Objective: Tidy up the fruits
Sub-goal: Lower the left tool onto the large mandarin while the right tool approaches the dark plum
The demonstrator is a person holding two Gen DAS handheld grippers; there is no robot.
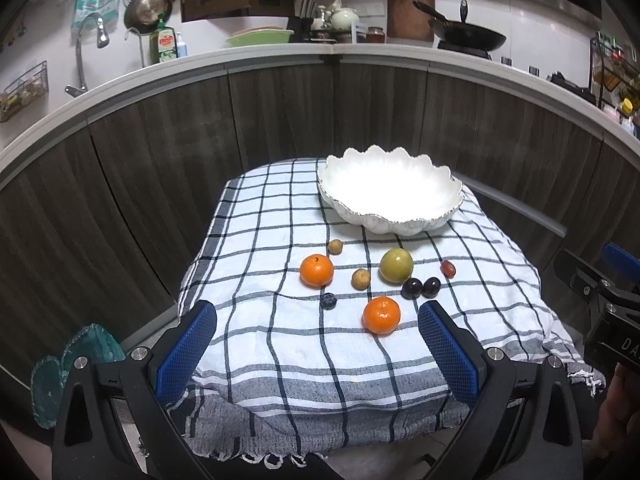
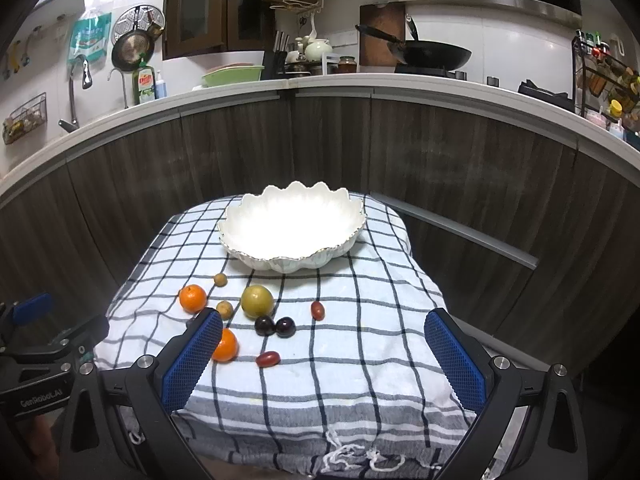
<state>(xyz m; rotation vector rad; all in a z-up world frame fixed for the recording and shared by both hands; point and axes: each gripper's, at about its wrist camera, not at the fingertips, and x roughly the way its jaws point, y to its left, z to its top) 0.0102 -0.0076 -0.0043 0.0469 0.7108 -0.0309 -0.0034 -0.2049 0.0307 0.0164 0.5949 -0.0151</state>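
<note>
Both grippers, left gripper [image 1: 318, 316] and right gripper [image 2: 323, 328], gape wide above loose fruit; white bowl [image 2: 294, 226] sits empty

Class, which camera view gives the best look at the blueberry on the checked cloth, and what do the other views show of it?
The left wrist view: the blueberry lies in plain sight on the cloth, in front of the far orange. In the right wrist view, I cannot find it; it seems hidden behind that gripper's left finger.
</note>
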